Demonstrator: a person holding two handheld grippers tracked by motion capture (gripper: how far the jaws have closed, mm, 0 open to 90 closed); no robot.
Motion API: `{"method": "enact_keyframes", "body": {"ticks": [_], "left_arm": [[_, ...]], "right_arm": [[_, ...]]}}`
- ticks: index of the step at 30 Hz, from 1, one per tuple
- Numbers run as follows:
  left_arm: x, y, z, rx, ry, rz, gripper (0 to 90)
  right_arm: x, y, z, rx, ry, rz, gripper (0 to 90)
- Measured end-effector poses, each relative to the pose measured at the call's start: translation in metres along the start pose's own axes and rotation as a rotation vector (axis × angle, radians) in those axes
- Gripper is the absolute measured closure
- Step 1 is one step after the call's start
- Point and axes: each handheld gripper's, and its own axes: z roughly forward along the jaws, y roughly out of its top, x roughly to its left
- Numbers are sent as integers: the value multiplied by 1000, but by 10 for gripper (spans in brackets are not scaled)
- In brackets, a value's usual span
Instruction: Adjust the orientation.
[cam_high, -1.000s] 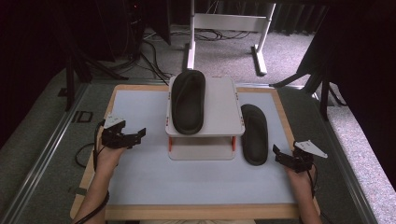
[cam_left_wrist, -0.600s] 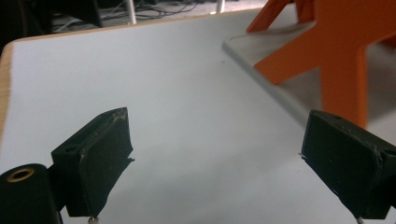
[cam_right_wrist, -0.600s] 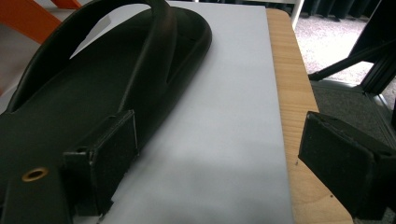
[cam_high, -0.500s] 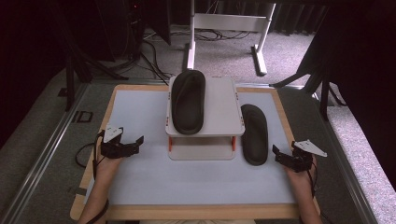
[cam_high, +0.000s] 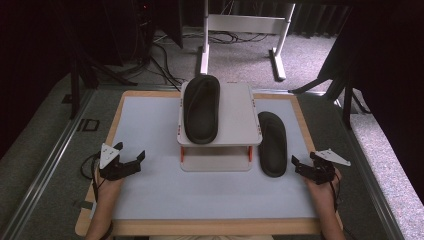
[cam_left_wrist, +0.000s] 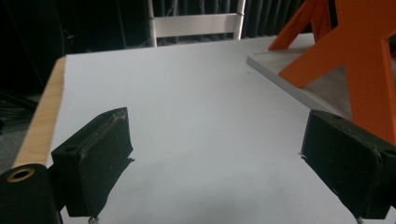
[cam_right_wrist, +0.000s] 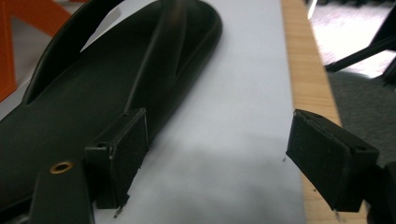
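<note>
**Both claws spread wide beside the sandal rack**

High view: the left claw sits low over the counter, jaws apart and holding nothing, with the white rack off to its right and a little ahead; one black sandal lies on top of that rack; the right claw rests near the counter's right edge, jaws apart, and the second sandal lies flat on the counter just ahead and to its left, close to its tips but not between them.

Left gripper view: the left claw stands wide open over bare counter; the rack's orange legs rise ahead on its right.

Right gripper view: the right claw is spread wide and empty; the second sandal lies ahead on its left, its edge just beside the left jaw; whether they touch I cannot tell; the counter's wooden rim runs along behind the right jaw.
</note>
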Motion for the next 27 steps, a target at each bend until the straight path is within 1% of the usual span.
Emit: {"method": "enact_keyframes", "body": {"ticks": [3, 10, 13, 14, 18, 22, 27], "left_arm": [[0, -1, 0, -6, -1, 1, 82], [-1, -1, -1, -12, -13, 2, 81], [-1, -1, -2, -16, -14, 3, 82], [-1, -1, -2, -17, -14, 4, 82], [0, -2, -3, -23, -22, -7, 83], [-1, -2, -3, -25, -21, -4, 83], [1, -2, -3, -30, -26, -20, 83]], "right_arm": [[-2, 1, 2, 32, 25, 16, 197], [-1, 10, -1, 60, 37, 30, 206], [0, 13, -1, 73, 35, 21, 206], [0, 17, -2, 77, 49, 24, 206], [1, 26, -2, 90, 63, 22, 207], [1, 36, -2, 102, 73, 18, 207], [4, 51, -1, 96, 86, 7, 207]]}}
